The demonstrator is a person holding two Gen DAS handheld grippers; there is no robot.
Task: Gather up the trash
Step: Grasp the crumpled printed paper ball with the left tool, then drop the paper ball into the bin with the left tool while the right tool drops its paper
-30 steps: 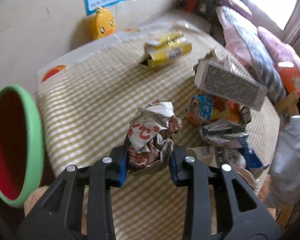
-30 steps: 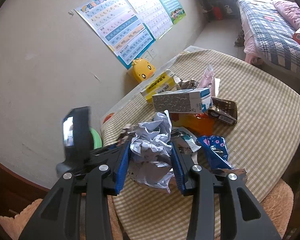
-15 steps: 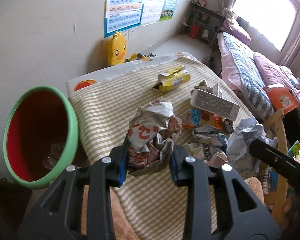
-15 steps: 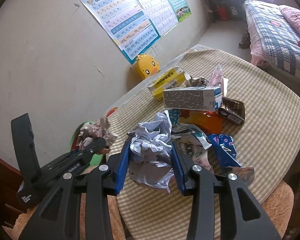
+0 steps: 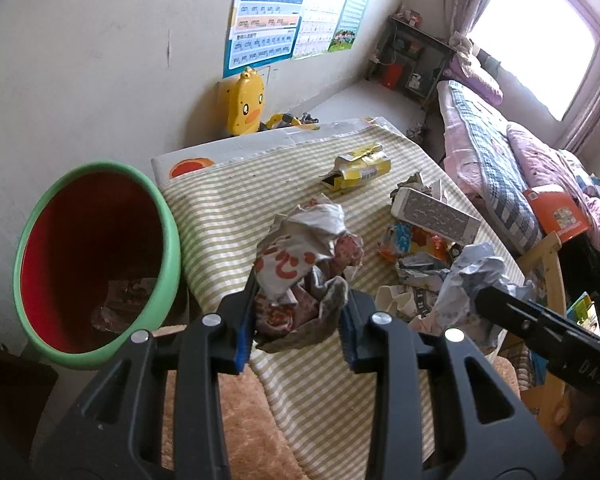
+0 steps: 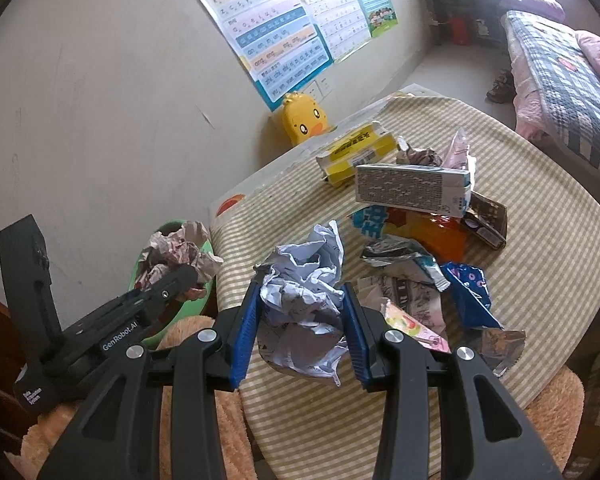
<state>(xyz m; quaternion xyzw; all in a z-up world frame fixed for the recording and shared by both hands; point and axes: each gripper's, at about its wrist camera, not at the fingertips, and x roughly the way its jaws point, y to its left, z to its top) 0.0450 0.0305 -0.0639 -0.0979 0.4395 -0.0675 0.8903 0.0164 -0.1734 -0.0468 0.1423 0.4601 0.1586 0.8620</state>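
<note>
Striped table [image 6: 540, 208], each gripper clamping crumpled paper: left gripper [image 5: 298, 316], right gripper [image 6: 300, 334], bin [image 6: 172, 227] mostly hidden.

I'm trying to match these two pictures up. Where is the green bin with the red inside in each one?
Left wrist view: the green bin fills the left side, mouth open, beside the table.
Right wrist view: only its rim shows at left-centre, behind the left claw and its wrapper.
Shared landmark: the yellow duck against the wall.
</note>
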